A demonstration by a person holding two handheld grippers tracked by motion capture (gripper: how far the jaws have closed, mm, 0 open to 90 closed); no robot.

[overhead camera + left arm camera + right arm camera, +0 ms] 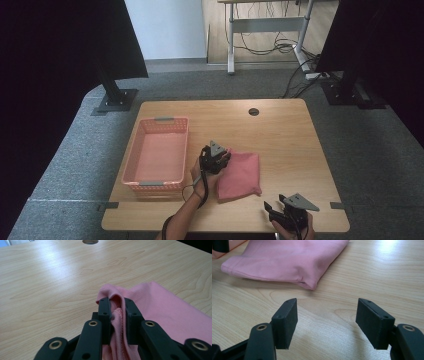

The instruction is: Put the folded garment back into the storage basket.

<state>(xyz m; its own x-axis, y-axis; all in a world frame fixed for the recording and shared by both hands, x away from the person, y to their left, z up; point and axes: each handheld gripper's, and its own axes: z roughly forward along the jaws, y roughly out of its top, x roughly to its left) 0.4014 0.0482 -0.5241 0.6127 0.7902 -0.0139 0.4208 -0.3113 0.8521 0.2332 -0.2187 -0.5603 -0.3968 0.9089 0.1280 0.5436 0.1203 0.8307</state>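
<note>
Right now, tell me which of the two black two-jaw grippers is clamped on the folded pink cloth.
The left gripper: its jaws pinch the folded pink cloth. The right gripper is open over bare table.

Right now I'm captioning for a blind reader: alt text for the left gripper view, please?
The left gripper has its two black jaws shut on a bunched edge of a pink cloth. The cloth lies on a light wooden table.

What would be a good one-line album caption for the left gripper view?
The left gripper pinches a bunched edge of the folded pink cloth between its black jaws, above the pale wooden table.
</note>
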